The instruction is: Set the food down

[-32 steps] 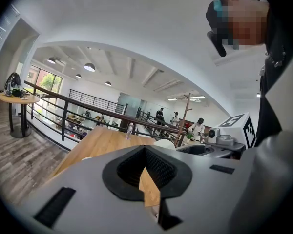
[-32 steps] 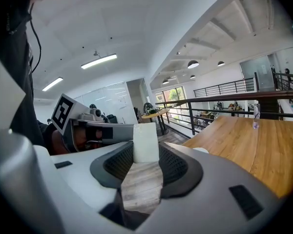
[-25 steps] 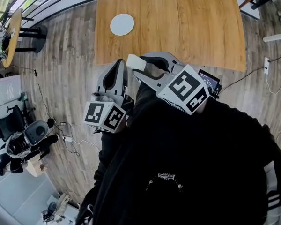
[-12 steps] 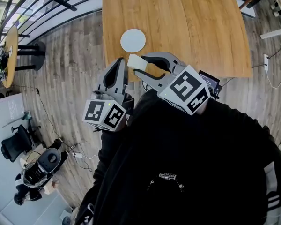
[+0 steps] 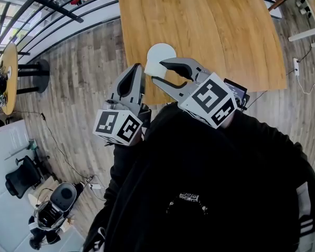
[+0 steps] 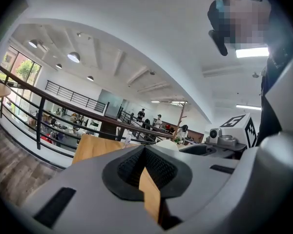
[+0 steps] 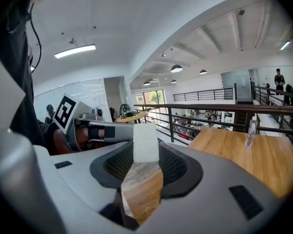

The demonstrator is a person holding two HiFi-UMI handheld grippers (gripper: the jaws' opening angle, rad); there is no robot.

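My right gripper (image 5: 154, 70) is shut on a pale, cream-white block of food (image 5: 151, 68), held out in front of the person's dark torso. In the right gripper view the food (image 7: 146, 141) stands upright between the jaw tips of the right gripper (image 7: 146, 152). A round white plate (image 5: 165, 50) lies near the front left edge of the wooden table (image 5: 215, 25), just beyond the block, which partly covers it. My left gripper (image 5: 137, 70) hangs beside the right one, over the floor at the table's left front corner. The left gripper (image 6: 144, 152) has its jaws together and nothing in them.
A clear bottle (image 7: 250, 131) stands far back on the table (image 7: 244, 155). A black railing (image 5: 52, 7) runs behind the table's left side. A small round table (image 5: 6, 72) and office clutter (image 5: 50, 214) sit on the plank floor to the left. Cables (image 5: 299, 72) trail at right.
The table and plate have slid down toward the grippers in the head view as the person walks up. Both grippers keep their pose, and the food stays in the right one.
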